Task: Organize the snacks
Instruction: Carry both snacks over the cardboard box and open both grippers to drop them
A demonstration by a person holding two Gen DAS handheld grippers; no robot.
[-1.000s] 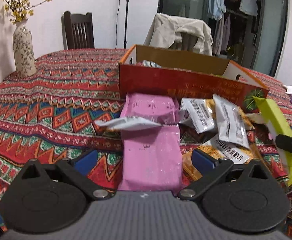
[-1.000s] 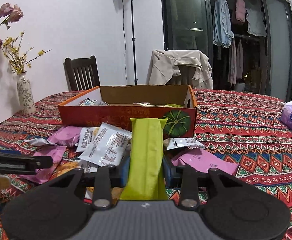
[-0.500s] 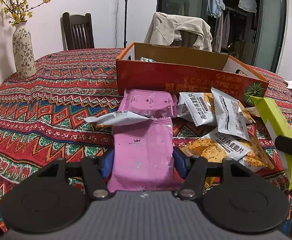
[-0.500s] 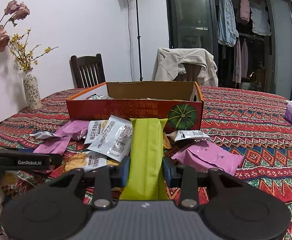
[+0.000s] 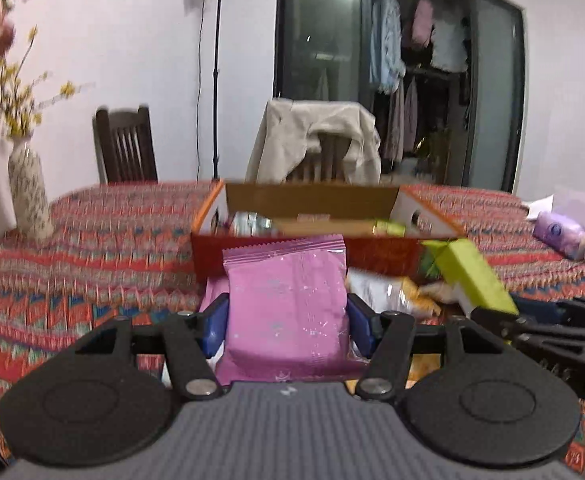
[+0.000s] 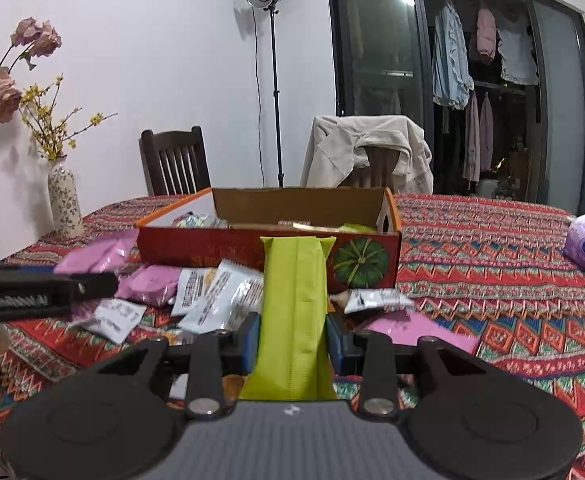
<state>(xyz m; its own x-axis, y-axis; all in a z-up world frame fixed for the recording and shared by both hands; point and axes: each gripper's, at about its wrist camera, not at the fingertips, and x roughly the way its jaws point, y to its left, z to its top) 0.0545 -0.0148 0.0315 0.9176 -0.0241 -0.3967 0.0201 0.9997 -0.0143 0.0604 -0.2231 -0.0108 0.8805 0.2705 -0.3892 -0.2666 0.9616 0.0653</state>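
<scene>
Table [image 6: 492, 240], covered in a red zigzag-patterned woven cloth, carried everything. Near its middle stood the open red-and-orange cardboard box with a green pumpkin print [image 6: 268, 250], top flaps out, a few packets already lying inside; judged to be the collecting bin, hence both tools faced it.

Loose snacks lay in a heap on the cloth just in front of the box's near wall: white foil sachets with black print [image 6: 216, 296] and flat pink packets [image 6: 150, 284], not yet sorted.

Left gripper [image 5: 288, 320]: jaws clamped on the puffy pink foil snack packet with a crimped top edge [image 5: 288, 300], gripped across its width, packet clear of the table, its top edge level with the box wall. Probably held high so as to clear that wall.

Right gripper [image 6: 292, 336]: jaws clamped on the long lime-green snack pouch [image 6: 296, 300], held lengthwise, tip pointing at the box. Narrow grip suited the slim pouch.
</scene>
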